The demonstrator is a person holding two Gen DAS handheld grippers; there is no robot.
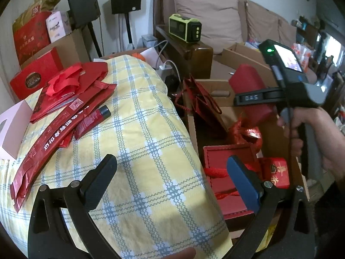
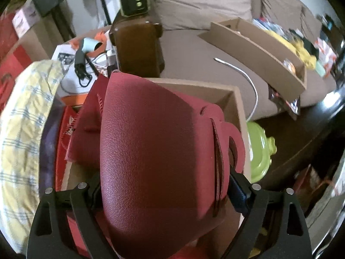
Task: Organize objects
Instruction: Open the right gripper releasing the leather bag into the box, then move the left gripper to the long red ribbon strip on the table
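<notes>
Overhead, the left gripper (image 1: 171, 172) hangs wide and empty above a yellow checked quilt (image 1: 138, 129); right of it, the right gripper (image 2: 166, 192), marked "DAS", clamps a red leather case (image 2: 155, 151) above a cardboard box (image 2: 235, 99). Far left, a red box (image 1: 28, 79) reads "COLLECTION".

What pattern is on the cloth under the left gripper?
Yellow and white cloth with blue-grey plaid lines, clearest in the left wrist view.
</notes>
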